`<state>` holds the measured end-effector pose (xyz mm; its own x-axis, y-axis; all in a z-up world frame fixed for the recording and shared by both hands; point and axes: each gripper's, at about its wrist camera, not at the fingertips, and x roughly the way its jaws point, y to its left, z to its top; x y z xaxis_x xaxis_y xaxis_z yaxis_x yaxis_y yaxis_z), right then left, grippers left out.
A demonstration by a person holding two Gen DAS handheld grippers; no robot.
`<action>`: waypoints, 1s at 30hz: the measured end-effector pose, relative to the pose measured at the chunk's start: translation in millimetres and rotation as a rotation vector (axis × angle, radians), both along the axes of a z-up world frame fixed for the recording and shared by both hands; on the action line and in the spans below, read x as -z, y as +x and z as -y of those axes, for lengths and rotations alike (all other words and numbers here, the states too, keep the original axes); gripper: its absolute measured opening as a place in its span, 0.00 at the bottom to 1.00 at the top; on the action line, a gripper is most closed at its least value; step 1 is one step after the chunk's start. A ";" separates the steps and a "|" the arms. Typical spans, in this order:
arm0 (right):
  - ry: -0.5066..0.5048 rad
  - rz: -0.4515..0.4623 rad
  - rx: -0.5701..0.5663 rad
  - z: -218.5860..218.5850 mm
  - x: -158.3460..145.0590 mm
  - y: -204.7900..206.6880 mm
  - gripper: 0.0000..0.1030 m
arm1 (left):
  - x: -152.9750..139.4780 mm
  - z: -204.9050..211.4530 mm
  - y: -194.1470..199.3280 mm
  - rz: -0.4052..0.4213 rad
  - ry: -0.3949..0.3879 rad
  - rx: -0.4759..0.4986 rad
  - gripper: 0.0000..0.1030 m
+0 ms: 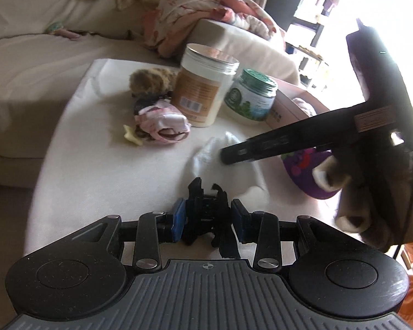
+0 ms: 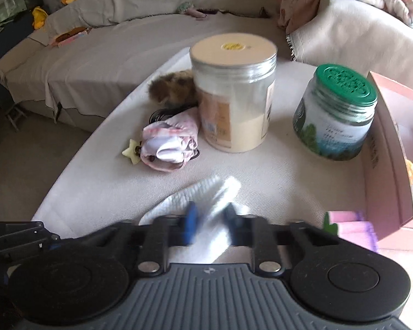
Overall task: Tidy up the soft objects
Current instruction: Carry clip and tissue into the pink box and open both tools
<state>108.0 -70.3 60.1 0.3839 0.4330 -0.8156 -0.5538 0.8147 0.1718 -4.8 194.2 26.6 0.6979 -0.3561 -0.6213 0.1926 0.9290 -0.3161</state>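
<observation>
Fingers of the right gripper [image 2: 210, 224], blue-padded and smeared by motion blur, are closed narrowly on a white ribbed cloth [image 2: 206, 200], apparently a sock. It sits low in the centre of the right wrist frame, its long axis running from the lower centre up toward the upper right; its lower end is hidden behind the gripper body. From the left wrist camera the same cloth [image 1: 206, 154] shows as a pale crumpled patch, half covered by the right gripper's dark arm.

Fingers of the left gripper [image 1: 208, 214] stand close together around a ragged black item [image 1: 206, 206]; what it is I cannot make out.

Beyond the cloth, on the white-covered table [image 2: 96, 187], lies a pink and white fabric bundle [image 2: 169, 144] with a pale star-shaped piece [image 2: 132, 151] touching its left side. Behind it rests a brown furry ball [image 2: 173, 85]. Right of those stand a tall clear jar with a beige lid [image 2: 234, 93] and a squat jar with a green lid [image 2: 336, 115]. A pink cardboard box [image 2: 391, 148] is cut off at the right edge.
</observation>
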 end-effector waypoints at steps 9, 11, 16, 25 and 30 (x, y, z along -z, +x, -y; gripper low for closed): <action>0.218 0.176 -0.096 76.3 -82.4 -39.8 0.05 | -39.9 5.9 -6.9 0.045 0.093 -0.046 0.38; 0.277 0.265 -0.082 111.7 -107.3 -56.8 0.05 | -53.3 16.8 -9.2 0.068 0.095 -0.009 0.38; 0.308 0.525 0.076 209.9 -145.1 -99.4 0.05 | -81.6 68.2 -7.8 0.120 0.072 0.191 0.38; 0.294 0.611 0.406 330.7 -136.1 -118.5 0.05 | -116.7 192.4 67.4 0.190 0.060 0.429 0.39; 0.270 0.549 0.440 343.5 -114.6 -98.8 0.05 | -99.2 225.0 159.7 0.039 0.005 0.329 0.39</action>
